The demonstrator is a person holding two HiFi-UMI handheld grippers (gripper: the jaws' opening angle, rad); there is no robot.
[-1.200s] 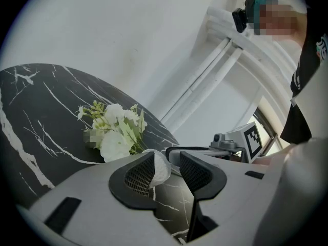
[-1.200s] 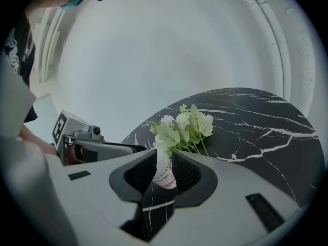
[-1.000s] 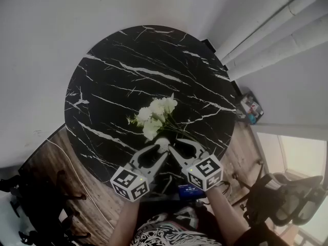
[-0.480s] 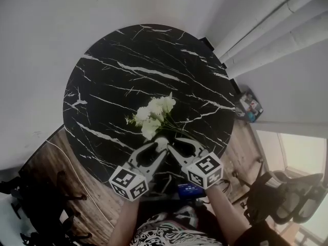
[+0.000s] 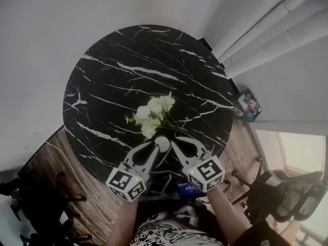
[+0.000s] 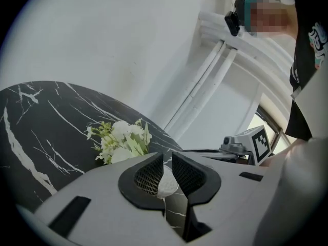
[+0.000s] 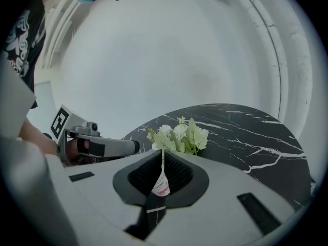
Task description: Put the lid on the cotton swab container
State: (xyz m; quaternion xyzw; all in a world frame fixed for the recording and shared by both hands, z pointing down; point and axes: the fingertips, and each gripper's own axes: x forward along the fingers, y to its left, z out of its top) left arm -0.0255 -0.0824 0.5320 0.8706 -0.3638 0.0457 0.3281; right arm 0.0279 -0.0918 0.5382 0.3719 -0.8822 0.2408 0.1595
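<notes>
At the near edge of the round black marble table (image 5: pixel 118 70) my two grippers meet tip to tip. The left gripper (image 5: pixel 156 146) has its jaws closing, and a round white lid (image 5: pixel 162 144) sits between them; in the left gripper view the lid (image 6: pixel 167 181) touches both ribbed pads. My right gripper (image 5: pixel 177 144) is shut on a small white container with a red-printed label (image 7: pixel 161 184), gripped deep between its jaws and mostly hidden. In the right gripper view the left gripper (image 7: pixel 102 146) points in from the left.
A bunch of white flowers with green leaves (image 5: pixel 154 116) lies on the table just beyond the gripper tips. Wooden floor (image 5: pixel 61 163) and an office chair (image 5: pixel 287 193) flank the table. A white wall with pipes (image 5: pixel 266 24) runs behind it.
The left gripper's jaws, wide apart earlier, have drawn in around the white lid. Both grippers have stayed at about the same spot at the near table edge.
</notes>
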